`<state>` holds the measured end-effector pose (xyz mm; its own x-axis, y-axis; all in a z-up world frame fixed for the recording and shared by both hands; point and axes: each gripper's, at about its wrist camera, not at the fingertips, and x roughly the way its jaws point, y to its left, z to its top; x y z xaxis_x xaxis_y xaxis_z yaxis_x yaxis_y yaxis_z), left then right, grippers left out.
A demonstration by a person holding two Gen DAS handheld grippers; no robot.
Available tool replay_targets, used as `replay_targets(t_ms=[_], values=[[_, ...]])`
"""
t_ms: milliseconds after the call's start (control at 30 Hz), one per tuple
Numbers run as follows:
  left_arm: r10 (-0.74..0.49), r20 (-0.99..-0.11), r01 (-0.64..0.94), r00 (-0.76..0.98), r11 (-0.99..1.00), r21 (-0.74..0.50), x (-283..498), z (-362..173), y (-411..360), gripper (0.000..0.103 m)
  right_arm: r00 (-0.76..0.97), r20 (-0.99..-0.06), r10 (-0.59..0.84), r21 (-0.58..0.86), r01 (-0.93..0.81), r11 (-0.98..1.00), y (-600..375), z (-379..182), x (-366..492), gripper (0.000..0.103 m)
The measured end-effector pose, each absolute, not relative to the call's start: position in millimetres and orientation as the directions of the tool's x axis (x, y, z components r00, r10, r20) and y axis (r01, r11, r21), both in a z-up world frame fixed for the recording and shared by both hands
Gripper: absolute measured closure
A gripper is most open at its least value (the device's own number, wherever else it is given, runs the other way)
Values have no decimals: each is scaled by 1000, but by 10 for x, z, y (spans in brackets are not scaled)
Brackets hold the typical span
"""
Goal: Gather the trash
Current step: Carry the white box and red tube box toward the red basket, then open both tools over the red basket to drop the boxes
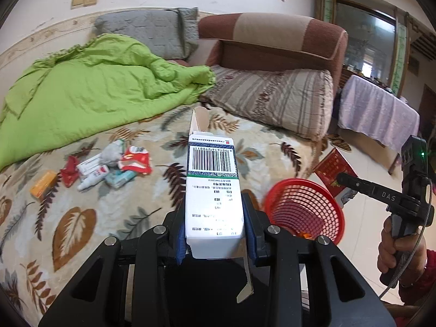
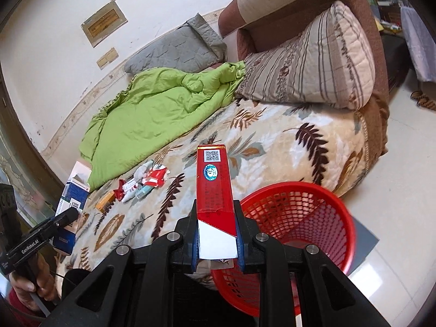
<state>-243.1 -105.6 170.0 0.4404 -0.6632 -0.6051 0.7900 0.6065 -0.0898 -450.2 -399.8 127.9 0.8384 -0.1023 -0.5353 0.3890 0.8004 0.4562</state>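
My left gripper (image 1: 215, 234) is shut on a white carton with a barcode (image 1: 212, 185), held above the leaf-patterned bed; the same carton shows in the right wrist view (image 2: 72, 201). My right gripper (image 2: 216, 239) is shut on a red box with a QR sticker (image 2: 215, 185), held over the bed's edge, just left of the red mesh basket (image 2: 294, 234). The basket stands on the floor beside the bed and also shows in the left wrist view (image 1: 305, 209). A pile of trash (image 1: 106, 166) lies on the bed: wrappers, small boxes, a bottle, an orange box (image 1: 42, 184).
A green quilt (image 1: 95, 90), a grey pillow (image 1: 152, 30) and a striped pillow (image 1: 275, 98) lie at the far side of the bed. A brown armchair (image 1: 275, 38) stands behind. A cloth-covered table (image 1: 378, 109) stands on the tiled floor at right.
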Motion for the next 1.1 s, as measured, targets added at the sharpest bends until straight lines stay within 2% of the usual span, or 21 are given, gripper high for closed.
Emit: replay_targets(t_ms=[133, 367, 633, 700, 733, 767, 800, 867, 1100], values=[[-684, -620, 824, 384, 557, -104, -2887, 1703, -1563, 70, 833, -540, -124, 450, 409, 794, -4044, 1294, -4614, 81], [-692, -686, 871, 224, 458, -178, -3040, 1470, -2204, 70, 802, -578, -149, 463, 472, 750, -4265, 1109, -4718, 81], [-645, -757, 903, 99, 378, -204, -3189, 1104, -2901, 70, 788, -592, -169, 471, 508, 721, -4475, 961, -4734, 81], [-630, -772, 907, 79, 367, -207, -3197, 1003, -3030, 60, 781, -600, -176, 462, 517, 721, -4506, 947, -4723, 79], [-627, -776, 907, 69, 364, -214, -3198, 973, -3056, 48, 780, -600, -176, 461, 518, 720, -4527, 938, -4722, 78], [-628, -776, 905, 60, 362, -223, -3205, 949, -3071, 42, 781, -601, -168, 466, 513, 720, -4549, 930, -4713, 68], [-630, -774, 903, 62, 366, -226, -3187, 949, -3061, 42, 782, -602, -165, 469, 513, 719, -4565, 922, -4713, 52], [-637, -767, 903, 72, 369, -222, -3165, 965, -3007, 42, 777, -603, -182, 462, 526, 714, -4585, 919, -4724, 43], [-656, -736, 876, 167, 441, -194, -2883, 1143, -2593, 40, 781, -606, -151, 440, 487, 755, -4540, 1002, -4474, 43]])
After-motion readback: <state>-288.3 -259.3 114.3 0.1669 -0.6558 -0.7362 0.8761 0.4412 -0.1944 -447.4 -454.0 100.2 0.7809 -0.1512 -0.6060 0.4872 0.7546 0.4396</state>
